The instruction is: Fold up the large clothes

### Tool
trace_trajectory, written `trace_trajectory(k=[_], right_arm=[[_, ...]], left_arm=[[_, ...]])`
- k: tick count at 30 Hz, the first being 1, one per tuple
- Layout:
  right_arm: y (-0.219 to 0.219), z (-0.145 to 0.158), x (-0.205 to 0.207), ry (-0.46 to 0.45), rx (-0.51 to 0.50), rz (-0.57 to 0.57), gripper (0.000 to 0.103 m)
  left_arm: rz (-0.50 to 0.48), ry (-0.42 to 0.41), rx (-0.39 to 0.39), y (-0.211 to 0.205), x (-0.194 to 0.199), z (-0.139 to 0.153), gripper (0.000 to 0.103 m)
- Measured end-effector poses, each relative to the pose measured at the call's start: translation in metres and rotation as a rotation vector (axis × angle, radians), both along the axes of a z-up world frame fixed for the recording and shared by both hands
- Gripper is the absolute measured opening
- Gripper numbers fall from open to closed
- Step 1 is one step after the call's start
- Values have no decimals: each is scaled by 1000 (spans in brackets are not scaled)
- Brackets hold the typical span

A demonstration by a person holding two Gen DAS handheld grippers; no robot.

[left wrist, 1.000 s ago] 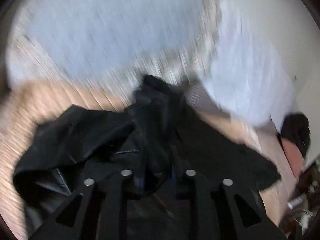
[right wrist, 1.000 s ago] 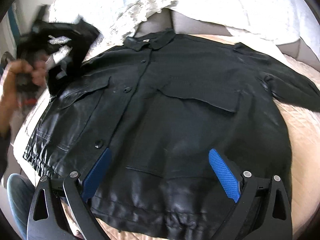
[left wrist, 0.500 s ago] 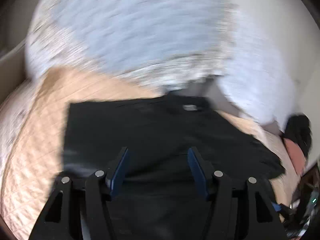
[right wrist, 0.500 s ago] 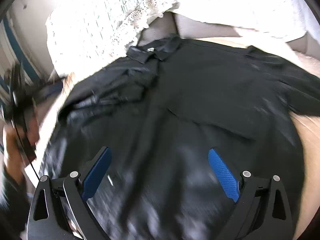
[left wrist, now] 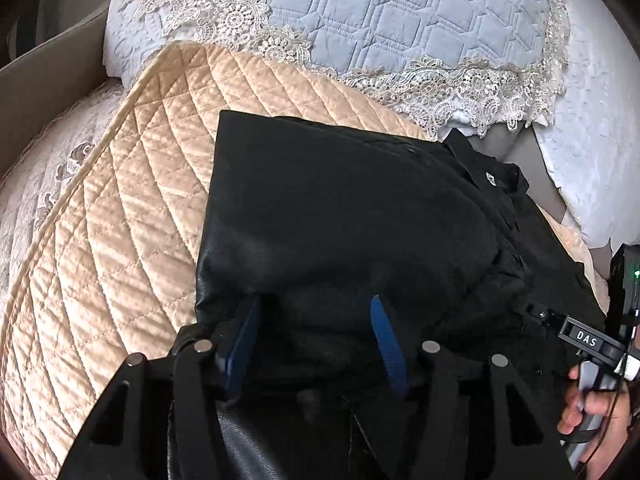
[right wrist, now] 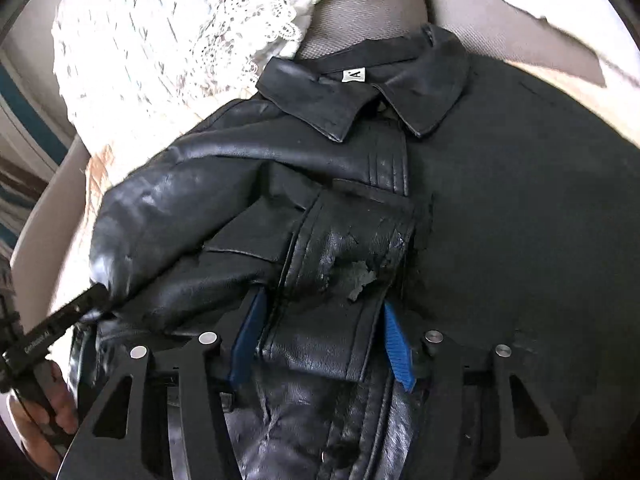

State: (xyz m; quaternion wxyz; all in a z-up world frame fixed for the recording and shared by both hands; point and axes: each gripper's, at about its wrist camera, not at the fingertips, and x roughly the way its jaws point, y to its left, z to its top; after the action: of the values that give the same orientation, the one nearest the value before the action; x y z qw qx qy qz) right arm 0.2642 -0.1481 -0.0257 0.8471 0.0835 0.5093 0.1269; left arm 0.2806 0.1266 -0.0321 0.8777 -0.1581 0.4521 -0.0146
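Sleeve fold under way: your left gripper (left wrist: pixel 314 344) and right gripper (right wrist: pixel 320 344), fingers half-spread and empty, straddle the black leather jacket (right wrist: pixel 500 240); next, press the fold flat.

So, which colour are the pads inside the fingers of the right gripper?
Blue. The pads show best in the right wrist view, against the black jacket.

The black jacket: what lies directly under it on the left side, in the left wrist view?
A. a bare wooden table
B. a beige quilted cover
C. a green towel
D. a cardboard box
B: in the left wrist view the black jacket rests on a beige quilted cover, whose shiny diamond stitching shows beside the jacket's straight left edge.
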Motion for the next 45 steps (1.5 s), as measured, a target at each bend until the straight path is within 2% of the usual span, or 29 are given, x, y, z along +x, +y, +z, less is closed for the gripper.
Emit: trace_trajectory(k=[5,8,10,12,15,17,20,23,26,30,37,38,39,40,42,45], right_arm=[[-22,35,-49,-87,-44,12,56],[-67,42,-90,-102,-14,-41,57],[-96,46,-103,-104,2,-94,63],[-137,50,-124,-120,26,-175,67],[-207,56,-154,-148,94,-321,73],[-267,54,-174,-159,157,-473,74],[-350,49,-203,-187,241,-689,74],[-419,41,-223,-211,250,-883,75],[-477,25,-231,-186,289,-1013,76],[-524,10,-221,-208,387,-1082,76],[-562,5,-175,-208,364,-1143,76],[-567,6,-172,-198,358,-1147,72],[-570,8,-168,-180,343,-1143,50],[-572,10,-165,-151,327,-1136,19],[-569,19,-161,-141,329,-1117,14],[-538,59,-150,-222,261,-1009,14]], left_arm=[[-10,-37,0,-6,-13,21,57],[-69,-90,37,-31,-34,42,57],[-119,-119,71,-53,-43,51,59],[-177,-137,90,-77,-47,55,59],[-234,-115,94,-104,-47,47,59],[-256,-90,87,-116,-43,40,59],[-264,-69,118,-129,-39,32,59],[-258,-56,119,-132,-35,25,59],[-242,-58,137,-134,-34,21,59],[-230,-58,132,-135,-29,17,59],[-226,-30,143,-139,-21,4,59],[-224,-27,139,-138,-21,3,59],[-222,-26,134,-137,-20,3,59],[-219,-27,132,-137,-20,4,59],[-214,-41,133,-134,-21,8,59],[-201,-68,127,-126,-24,16,59]])
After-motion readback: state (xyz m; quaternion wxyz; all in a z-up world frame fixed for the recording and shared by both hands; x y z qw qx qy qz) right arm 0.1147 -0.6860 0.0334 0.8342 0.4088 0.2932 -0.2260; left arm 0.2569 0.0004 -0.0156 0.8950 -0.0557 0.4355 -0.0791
